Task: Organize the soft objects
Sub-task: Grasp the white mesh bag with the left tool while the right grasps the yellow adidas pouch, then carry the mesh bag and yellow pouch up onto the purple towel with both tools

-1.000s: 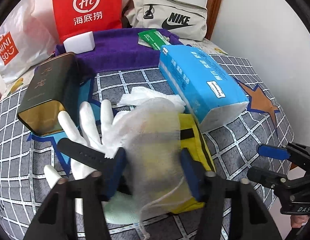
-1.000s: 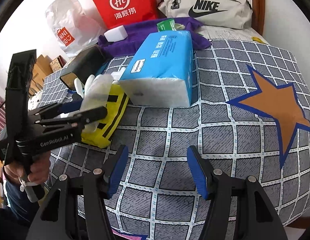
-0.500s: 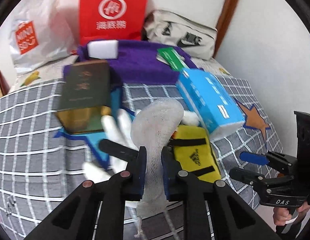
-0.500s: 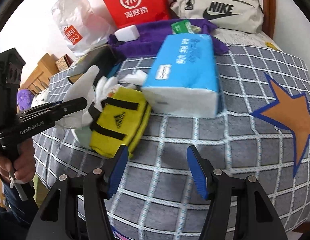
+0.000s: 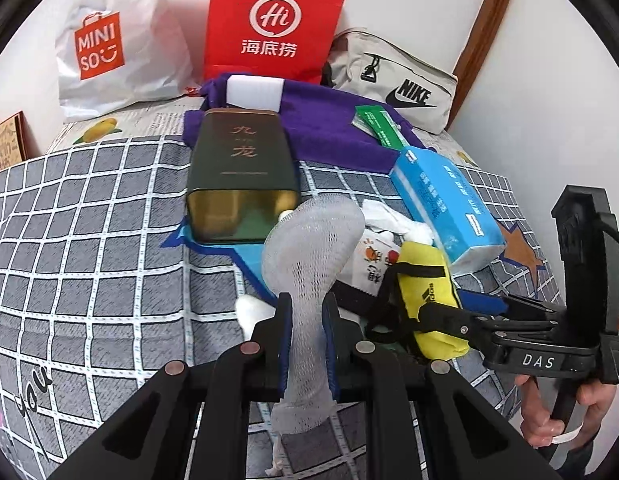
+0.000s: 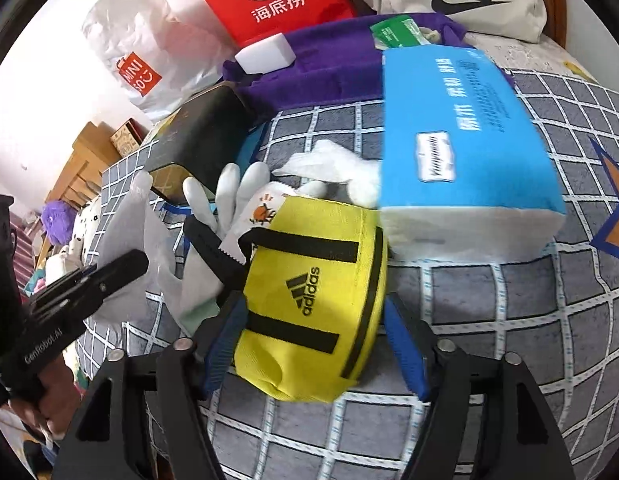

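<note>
While the left gripper [image 5: 307,312] clamps a white mesh pouch [image 5: 313,248] above the bed [image 5: 89,240], the right gripper [image 6: 313,320], jaws just widened, straddles a yellow bag [image 6: 309,288] without gripping. A blue tissue pack [image 6: 461,132] touches the bag's far side; white gloves [image 6: 229,196] crowd its left.

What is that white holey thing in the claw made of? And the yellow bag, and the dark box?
White holey thing: looks like soft mesh netting, see-through, squashed thin where the left gripper pinches it.
Yellow bag: probably woven fabric, matte, creased, with black straps.
Dark box: likely metal tin; smooth sides and a shiny gold end.
</note>
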A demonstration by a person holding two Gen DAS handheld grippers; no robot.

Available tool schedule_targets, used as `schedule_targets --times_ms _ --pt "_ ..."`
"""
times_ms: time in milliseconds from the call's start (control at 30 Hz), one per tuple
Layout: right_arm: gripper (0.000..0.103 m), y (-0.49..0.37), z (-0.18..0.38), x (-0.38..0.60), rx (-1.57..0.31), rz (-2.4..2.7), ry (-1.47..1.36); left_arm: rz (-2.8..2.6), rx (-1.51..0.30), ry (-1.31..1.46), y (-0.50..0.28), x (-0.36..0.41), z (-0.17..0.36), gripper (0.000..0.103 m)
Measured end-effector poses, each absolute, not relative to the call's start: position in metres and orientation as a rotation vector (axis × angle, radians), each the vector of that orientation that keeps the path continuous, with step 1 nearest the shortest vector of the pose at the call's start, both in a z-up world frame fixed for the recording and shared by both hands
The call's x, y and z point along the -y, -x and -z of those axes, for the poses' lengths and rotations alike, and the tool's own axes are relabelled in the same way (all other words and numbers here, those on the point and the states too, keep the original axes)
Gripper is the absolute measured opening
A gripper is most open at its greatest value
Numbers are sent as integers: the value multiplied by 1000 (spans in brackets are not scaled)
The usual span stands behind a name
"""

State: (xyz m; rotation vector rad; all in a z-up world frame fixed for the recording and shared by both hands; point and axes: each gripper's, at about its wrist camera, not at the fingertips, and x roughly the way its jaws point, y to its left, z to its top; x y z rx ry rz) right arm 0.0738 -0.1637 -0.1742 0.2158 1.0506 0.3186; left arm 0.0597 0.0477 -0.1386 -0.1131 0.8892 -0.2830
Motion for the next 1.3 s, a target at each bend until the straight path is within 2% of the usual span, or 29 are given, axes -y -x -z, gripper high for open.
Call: schedule_targets --times_ms 400,433,600,1000,1300 --pt "89 -86 183 131 -1065 -222 -112 303 -898 155 -68 -58 146 14" --pt "88 -85 184 129 -1059 -219 -91 304 -897 155 -67 -59 146 14" --pt "73 -80 181 138 -1045 -268 -97 297 -888 160 -66 -62 142 14" --pt "72 -55 144 171 -986 -369 -196 270 -865 170 -55 -64 126 14" --pt "72 -40 113 180 -907 -413 -143 248 -841 168 -50 -62 106 14"
